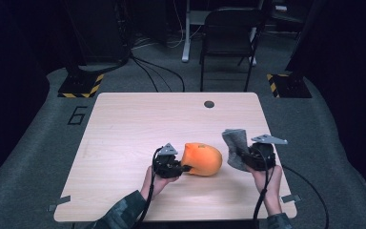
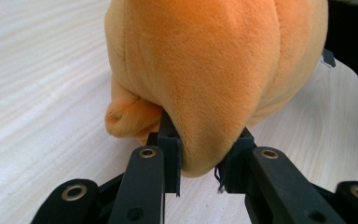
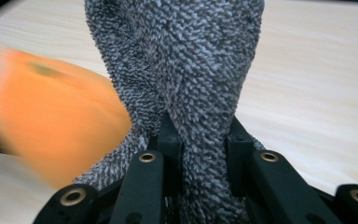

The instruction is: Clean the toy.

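Your left gripper (image 1: 183,168) has its jaws clamped on a fold at the near end of the orange plush toy (image 1: 202,159), which rests on the light wooden table (image 1: 124,124) near its front middle. In the left gripper view the plush (image 2: 214,70) bulges over both pads. Your right gripper (image 1: 245,160) pinches a bunched grey terry cloth (image 1: 234,143), which stands up off the table just right of the toy. In the right gripper view the cloth (image 3: 200,70) rises between the closed jaws, with the toy (image 3: 51,126) a blur at the left.
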Demonstrator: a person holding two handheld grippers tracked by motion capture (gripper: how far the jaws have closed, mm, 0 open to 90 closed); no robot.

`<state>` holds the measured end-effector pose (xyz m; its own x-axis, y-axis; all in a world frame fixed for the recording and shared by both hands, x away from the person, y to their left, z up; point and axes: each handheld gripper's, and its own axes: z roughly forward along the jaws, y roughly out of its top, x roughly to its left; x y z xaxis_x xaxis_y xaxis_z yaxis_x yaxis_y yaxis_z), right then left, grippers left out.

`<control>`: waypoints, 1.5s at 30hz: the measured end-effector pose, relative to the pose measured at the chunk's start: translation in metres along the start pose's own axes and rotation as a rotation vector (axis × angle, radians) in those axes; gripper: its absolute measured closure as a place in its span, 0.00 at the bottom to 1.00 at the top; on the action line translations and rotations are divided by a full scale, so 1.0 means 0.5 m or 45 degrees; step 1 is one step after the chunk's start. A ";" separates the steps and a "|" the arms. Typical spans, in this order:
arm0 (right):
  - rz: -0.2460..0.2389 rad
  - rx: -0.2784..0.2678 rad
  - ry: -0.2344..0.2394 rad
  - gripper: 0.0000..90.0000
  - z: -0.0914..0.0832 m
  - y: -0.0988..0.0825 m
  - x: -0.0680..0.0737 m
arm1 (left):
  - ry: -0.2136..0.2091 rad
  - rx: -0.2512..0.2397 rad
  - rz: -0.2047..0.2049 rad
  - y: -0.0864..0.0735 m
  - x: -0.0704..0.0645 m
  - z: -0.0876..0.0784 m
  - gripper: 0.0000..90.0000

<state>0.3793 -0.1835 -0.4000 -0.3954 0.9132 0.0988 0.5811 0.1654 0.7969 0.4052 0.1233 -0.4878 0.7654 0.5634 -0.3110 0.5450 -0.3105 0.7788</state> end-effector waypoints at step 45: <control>0.004 0.359 -0.125 0.82 0.192 -0.077 -0.024 | -0.021 0.018 0.086 -0.017 0.005 0.017 0.79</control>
<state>0.4302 -0.1650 -0.4890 -0.3307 0.9432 0.0322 0.7623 0.2469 0.5983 0.4055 0.1211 -0.4999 0.8060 0.5284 -0.2668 0.4965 -0.3582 0.7907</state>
